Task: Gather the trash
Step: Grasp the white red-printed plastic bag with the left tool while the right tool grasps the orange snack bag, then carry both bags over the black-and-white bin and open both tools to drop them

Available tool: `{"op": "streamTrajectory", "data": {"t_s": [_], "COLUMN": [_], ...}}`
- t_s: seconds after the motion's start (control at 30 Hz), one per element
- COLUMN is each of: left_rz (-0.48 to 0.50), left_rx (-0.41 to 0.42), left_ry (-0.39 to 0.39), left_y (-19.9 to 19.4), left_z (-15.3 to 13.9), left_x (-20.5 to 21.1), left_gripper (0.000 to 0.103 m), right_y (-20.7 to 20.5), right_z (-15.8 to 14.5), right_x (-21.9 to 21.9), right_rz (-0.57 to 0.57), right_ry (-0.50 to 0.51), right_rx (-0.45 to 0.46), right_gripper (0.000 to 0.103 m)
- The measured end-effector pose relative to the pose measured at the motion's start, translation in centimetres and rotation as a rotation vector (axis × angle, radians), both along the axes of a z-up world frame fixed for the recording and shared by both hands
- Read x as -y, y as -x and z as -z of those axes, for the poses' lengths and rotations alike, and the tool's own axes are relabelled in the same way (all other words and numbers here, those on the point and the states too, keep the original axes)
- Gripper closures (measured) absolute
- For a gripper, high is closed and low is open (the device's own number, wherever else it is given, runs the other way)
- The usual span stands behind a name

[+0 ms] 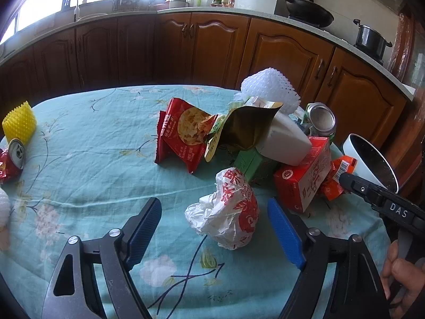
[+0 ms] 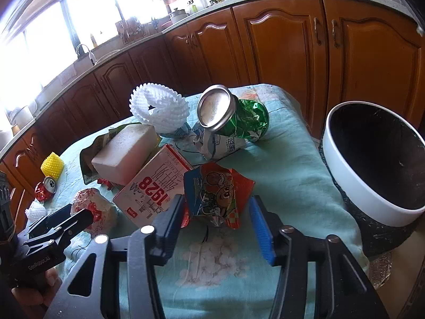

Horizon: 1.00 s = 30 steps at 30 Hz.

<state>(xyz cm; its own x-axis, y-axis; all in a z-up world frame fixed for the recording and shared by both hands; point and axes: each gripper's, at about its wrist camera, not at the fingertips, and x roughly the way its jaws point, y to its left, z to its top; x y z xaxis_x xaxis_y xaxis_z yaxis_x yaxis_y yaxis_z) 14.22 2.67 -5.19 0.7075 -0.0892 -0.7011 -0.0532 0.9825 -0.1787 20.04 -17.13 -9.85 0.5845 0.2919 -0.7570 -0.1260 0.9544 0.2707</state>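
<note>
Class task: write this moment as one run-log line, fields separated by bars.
left gripper: open around plastic bag | right gripper: open around snack wrapper | bin: beside table | nothing gripped

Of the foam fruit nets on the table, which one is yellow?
The yellow foam fruit net standing at the table's far left edge, next to the crushed red can. The large foam net behind the trash pile is white.

left wrist: low over table point(image 1: 79, 138), faces cabinets point(image 1: 212, 45), near white bag point(image 1: 228, 212) | right wrist: further right, near bin point(image 2: 372, 159) | shared: carton point(image 1: 305, 180) point(image 2: 151, 188), green can point(image 1: 320, 119) point(image 2: 233, 117)
</note>
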Motion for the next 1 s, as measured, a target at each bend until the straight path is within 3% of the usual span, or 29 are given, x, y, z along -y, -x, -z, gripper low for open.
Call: {"op": "streamTrajectory", "data": {"t_s": [0.03, 0.1, 0.2, 0.67, 1.0], "left_rz": [0.004, 0.016, 0.043, 0.204, 0.324], "left_rx": [-0.009, -0.018, -0.021, 0.071, 0.076], "left_ry": [0.006, 0.014, 0.042, 0.101, 0.086], "left_y": [-0.3, -0.8, -0.8, 1.9, -0.8], "left_z": [0.2, 0.5, 0.4, -3.1, -3.7], "left_x": [-0.2, -0.3, -0.4, 3.1, 7.6], "left_gripper": [0.030, 0.045, 0.062, 0.069, 0.069], "right_y": [-0.3, -0.4, 0.3, 3.6, 4.0], "right_z": [0.3, 0.7, 0.4, -2.4, -3.7], "right_x": [-0.1, -0.2, 0.4, 4.9, 10.0], "right_rz": [-0.011, -0.017, -0.020, 0.048, 0.146], "right_ry": [-0.006, -0.012, -0.033, -0.055, -0.049], "right_rx": [-0.012, -0.029, -0.014, 0.060, 0.085], "right_gripper": [0.072, 0.085, 0.091, 0.097, 0.097]}}
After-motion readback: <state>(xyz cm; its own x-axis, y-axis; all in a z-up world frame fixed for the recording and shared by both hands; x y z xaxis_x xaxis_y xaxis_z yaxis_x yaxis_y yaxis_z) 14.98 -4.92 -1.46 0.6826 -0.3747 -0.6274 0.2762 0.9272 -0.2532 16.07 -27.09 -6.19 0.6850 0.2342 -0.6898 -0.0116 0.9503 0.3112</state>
